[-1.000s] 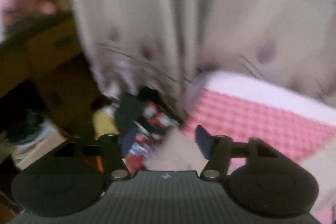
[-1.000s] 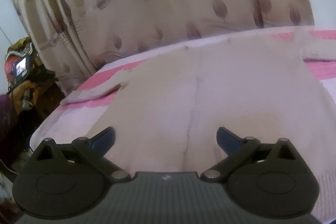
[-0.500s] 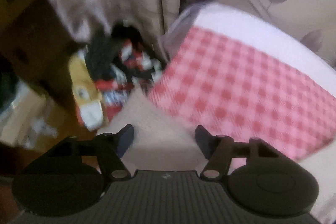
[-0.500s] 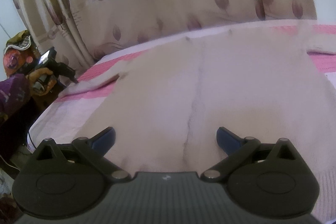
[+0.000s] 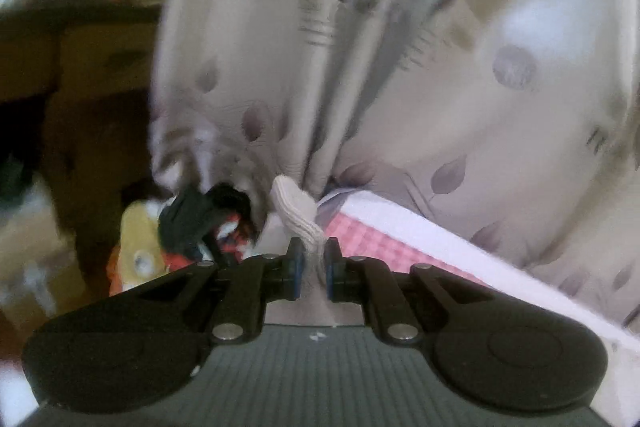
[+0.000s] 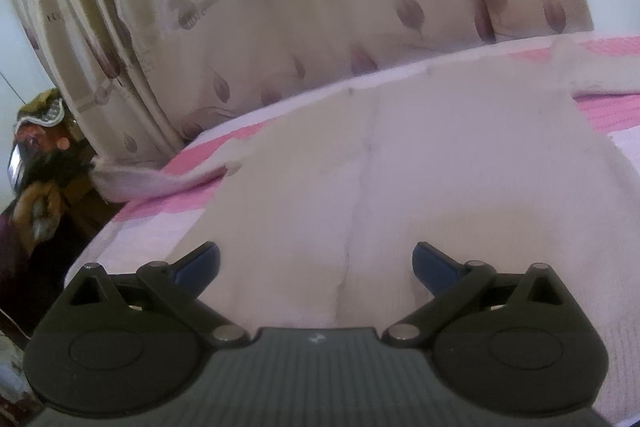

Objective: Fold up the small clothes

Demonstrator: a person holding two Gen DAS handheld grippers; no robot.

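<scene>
A cream knit sweater [image 6: 440, 179] lies spread flat on the pink checked bed [image 6: 600, 107], its left sleeve [image 6: 160, 179] stretched out toward the bed's left edge. My left gripper [image 5: 314, 259] is shut on the ribbed cuff of that sleeve [image 5: 298, 211], lifted just off the bed corner [image 5: 380, 239]. My right gripper [image 6: 316, 263] is open and empty, hovering over the sweater's lower body near its centre crease.
A beige leaf-patterned curtain [image 6: 320, 7] hangs behind the bed and also shows in the left wrist view [image 5: 440, 67]. Left of the bed are a wooden cabinet [image 5: 80, 67] and a pile of coloured items on the floor [image 5: 180, 227].
My left gripper was open over the sleeve end and has closed on the cuff and tilted up. The right gripper has barely moved.
</scene>
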